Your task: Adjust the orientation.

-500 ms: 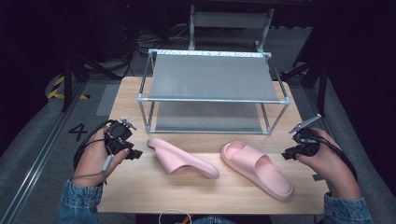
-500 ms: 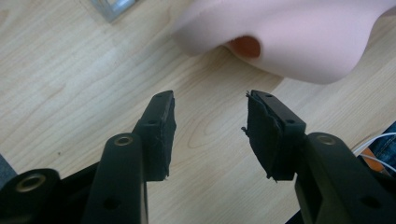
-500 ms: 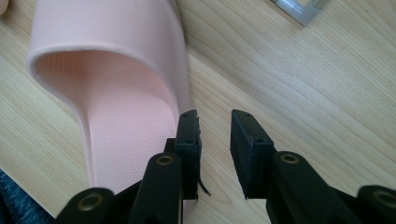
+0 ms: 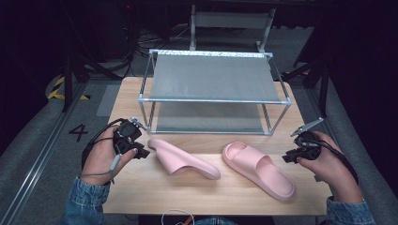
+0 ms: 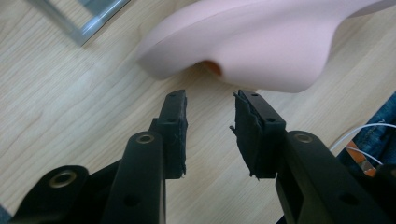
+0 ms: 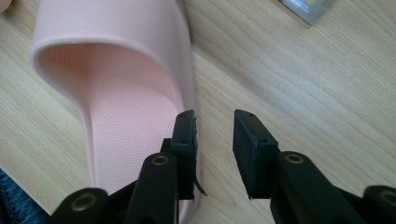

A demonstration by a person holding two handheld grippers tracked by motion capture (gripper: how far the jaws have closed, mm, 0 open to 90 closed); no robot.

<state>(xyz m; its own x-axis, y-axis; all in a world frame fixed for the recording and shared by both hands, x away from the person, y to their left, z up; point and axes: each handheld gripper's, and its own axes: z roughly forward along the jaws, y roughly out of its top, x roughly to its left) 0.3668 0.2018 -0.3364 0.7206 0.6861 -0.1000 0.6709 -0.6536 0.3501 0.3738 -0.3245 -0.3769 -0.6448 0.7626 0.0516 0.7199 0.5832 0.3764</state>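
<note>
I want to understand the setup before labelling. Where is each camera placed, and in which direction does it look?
High view: above the person's side, looking forward and down on the table, rack, both hands.
Left gripper view: rides the left hand-held gripper, open jaws facing the overturned slipper.
Right gripper view: rides the right hand-held gripper, open jaws beside the upright slipper.
Shared: both slippers also appear from above.

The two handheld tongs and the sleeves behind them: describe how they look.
Both tongs, left and right, are black, each with a dark cable trailing from it. The right carries a grey three-cornered plate. Their jaws are black bars with bolt holes and worn rubber pads. The sleeves are blue denim.
</note>
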